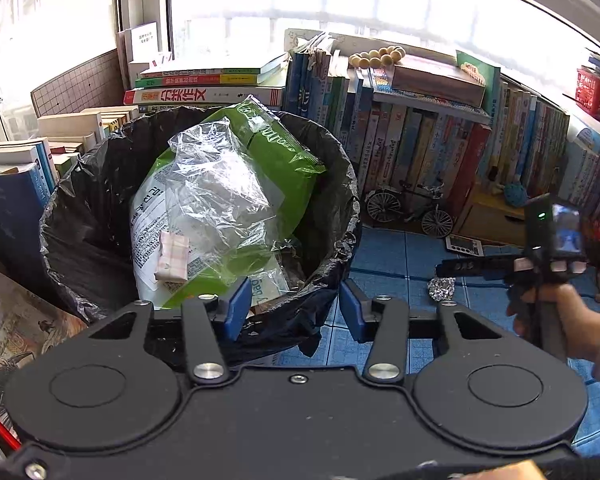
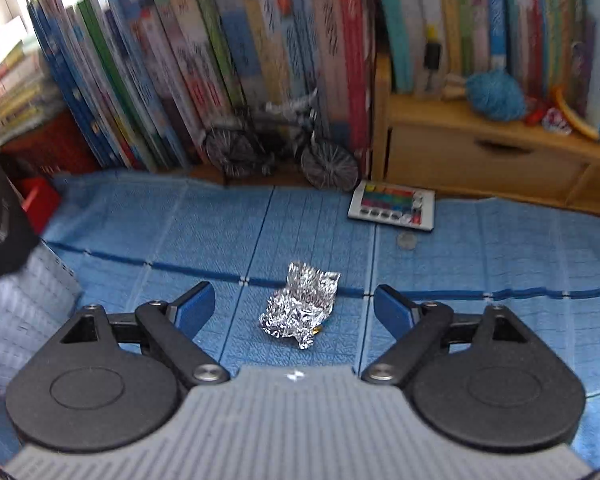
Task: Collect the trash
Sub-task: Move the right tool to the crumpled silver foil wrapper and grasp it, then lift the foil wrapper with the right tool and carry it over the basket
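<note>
Right gripper [image 2: 294,306] wide open, nothing between the blue pads, aimed down at a crumpled foil ball [image 2: 300,310] lying alone on the blue mat [image 2: 500,248]. Best lowered straight so the foil sits centred in the gap, pads dropped close to the mat on either side before closing. Soft, springy stuff by the look of it: likely to crush rather than slip, so a slow, firm squeeze across the thickest part. Worth steering clear of the small remote [image 2: 392,206] and the coin [image 2: 407,240] beyond it, both well apart from the foil.

Left gripper [image 1: 294,306] partly open, empty, hovering at the near rim of the bin [image 1: 80,216] lined with a black bag; no need to move it until the foil arrives. Inside the bin: green packet [image 1: 276,152], clear wrap [image 1: 220,192], small folded pink-checked paper [image 1: 172,256].

Readable writing scarce: "bag" on the wrap near the left pad; large Chinese characters on a red-ended book spine [image 1: 196,95] behind the bin, the rest too small to read.
</note>
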Demonstrator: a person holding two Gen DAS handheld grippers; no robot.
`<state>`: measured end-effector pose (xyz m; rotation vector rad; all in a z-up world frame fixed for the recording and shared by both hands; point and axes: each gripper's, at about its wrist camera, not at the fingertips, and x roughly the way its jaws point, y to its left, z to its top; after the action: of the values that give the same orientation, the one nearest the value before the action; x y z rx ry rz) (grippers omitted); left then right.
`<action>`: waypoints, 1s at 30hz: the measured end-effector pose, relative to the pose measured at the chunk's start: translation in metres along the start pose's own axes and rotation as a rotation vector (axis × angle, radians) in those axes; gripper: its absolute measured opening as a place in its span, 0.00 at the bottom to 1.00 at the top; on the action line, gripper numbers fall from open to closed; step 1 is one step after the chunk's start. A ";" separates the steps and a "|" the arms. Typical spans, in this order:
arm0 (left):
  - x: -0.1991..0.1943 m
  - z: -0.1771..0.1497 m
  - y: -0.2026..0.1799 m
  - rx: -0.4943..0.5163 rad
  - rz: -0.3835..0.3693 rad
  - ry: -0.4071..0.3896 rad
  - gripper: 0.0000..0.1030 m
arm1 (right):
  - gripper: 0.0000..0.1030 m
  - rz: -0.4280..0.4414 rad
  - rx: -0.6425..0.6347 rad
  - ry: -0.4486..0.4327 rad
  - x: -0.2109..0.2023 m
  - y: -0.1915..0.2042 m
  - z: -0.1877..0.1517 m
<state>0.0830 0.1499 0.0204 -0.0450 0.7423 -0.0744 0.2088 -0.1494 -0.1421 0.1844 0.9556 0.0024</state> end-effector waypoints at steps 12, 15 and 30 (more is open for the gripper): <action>0.002 0.001 0.000 -0.037 0.024 0.001 0.43 | 0.70 -0.074 -0.085 0.140 0.074 0.017 -0.011; 0.002 0.000 0.000 -0.038 0.023 0.001 0.43 | 0.46 -0.073 -0.117 0.132 0.070 0.021 -0.010; 0.004 0.002 0.001 -0.052 0.017 0.004 0.43 | 0.17 -0.016 -0.096 0.053 0.025 0.035 0.000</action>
<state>0.0868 0.1508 0.0191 -0.0877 0.7485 -0.0388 0.2261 -0.1134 -0.1565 0.0889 1.0075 0.0388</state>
